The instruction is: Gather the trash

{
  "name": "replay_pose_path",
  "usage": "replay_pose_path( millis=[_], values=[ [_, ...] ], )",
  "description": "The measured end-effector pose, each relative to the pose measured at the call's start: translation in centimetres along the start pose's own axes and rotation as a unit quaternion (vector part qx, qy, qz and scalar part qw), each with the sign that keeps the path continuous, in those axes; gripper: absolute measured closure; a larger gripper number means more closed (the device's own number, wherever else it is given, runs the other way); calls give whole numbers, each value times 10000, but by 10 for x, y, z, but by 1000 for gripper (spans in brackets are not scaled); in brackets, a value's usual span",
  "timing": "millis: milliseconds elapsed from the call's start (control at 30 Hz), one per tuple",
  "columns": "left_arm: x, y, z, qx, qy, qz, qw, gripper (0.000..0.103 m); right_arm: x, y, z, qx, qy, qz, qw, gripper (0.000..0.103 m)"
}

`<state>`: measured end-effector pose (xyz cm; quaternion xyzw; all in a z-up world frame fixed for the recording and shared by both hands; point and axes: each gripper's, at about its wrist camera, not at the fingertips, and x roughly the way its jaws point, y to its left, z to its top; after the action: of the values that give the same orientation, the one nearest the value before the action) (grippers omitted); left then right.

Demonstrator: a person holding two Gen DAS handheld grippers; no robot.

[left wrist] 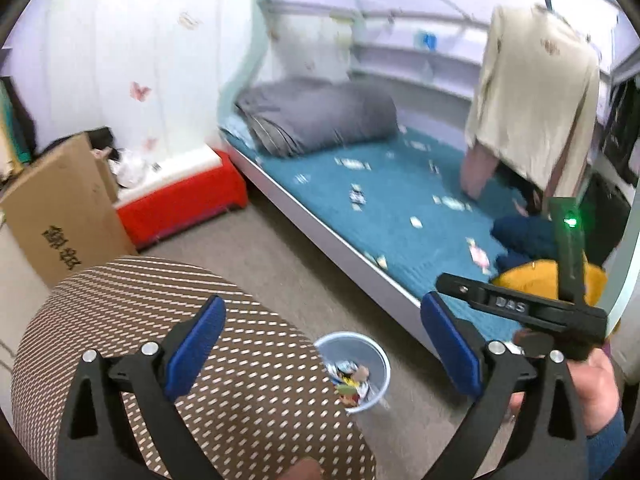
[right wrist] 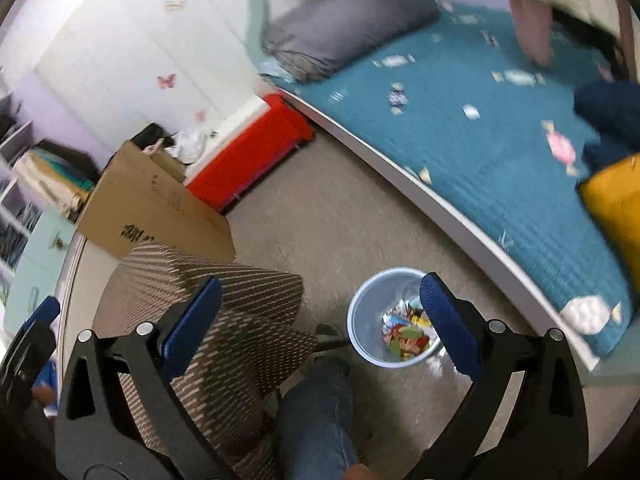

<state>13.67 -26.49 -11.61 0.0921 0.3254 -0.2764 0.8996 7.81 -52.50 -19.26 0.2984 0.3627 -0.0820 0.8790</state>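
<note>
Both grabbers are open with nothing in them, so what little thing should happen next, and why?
Probably reach the right gripper toward the bed and pick up the nearest wrapper by its edge. Both it and the left gripper are open and empty, the bin on the floor already holds wrappers, and more, like the pink wrapper, lie scattered on the blue cover.

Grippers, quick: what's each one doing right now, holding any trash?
Left gripper: open, nothing between the jaws.
Right gripper: open, nothing between the jaws.
</note>
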Motion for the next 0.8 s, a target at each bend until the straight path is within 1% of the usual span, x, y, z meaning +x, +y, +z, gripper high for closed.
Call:
replay_pose_path(
  millis=[100, 233, 267, 400, 533, 667, 800],
  values=[
    [-36, 9, -6, -179, -316, 303, 9989, 5, -34, 32, -5, -414, -249, 74, 9988, 6],
    [-72, 17, -14, -271, -533, 782, 9951, 5, -77, 68, -15, -842, -598, 189, 9945, 6],
    [-79, 19, -16, -289, -572, 850, 9943, 5, -90, 79, -19, -963, -705, 204, 9926, 6],
    [-116, 26, -26, -424, -854, 1272, 9873, 5, -123, 105, -32, -1301, -993, 222, 9863, 6],
    [-151, 30, -37, -542, -1111, 1689, 9778, 5, -148, 129, -47, -1550, -1200, 237, 9803, 6],
    [-184, 34, -47, -761, -1439, 1909, 9680, 5, -172, 148, -62, -1781, -1416, 174, 9736, 6],
    [-209, 38, -52, -886, -1671, 1993, 9615, 5, -195, 168, -74, -1953, -1728, 206, 9652, 6]
  ],
)
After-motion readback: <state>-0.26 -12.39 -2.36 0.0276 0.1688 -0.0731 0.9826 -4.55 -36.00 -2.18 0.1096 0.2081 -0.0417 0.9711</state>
